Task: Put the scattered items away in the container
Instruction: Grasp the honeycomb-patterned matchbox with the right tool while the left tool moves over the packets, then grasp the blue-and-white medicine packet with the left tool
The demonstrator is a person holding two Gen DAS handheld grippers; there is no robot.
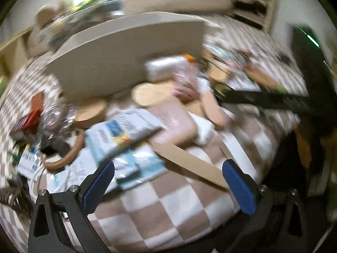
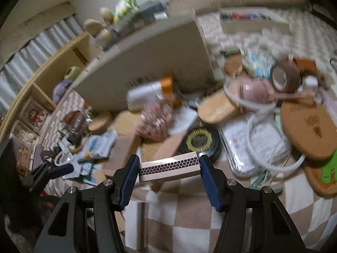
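well, right tongs (image 2: 168,168) clamped on honeycomb-print matchbox (image 2: 169,166), left tongs (image 1: 168,187) spread; labels probably too blurred.

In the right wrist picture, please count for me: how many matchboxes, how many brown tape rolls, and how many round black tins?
Matchboxes: 2, one held in the right gripper, one lying on the blanket
Brown tape rolls: 1
Round black tins: 1
Total: 4

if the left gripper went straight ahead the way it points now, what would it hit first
Probably the blue-and-white packets lying on the checked blanket, just ahead between the open left gripper fingers. The blur leaves the depth uncertain.
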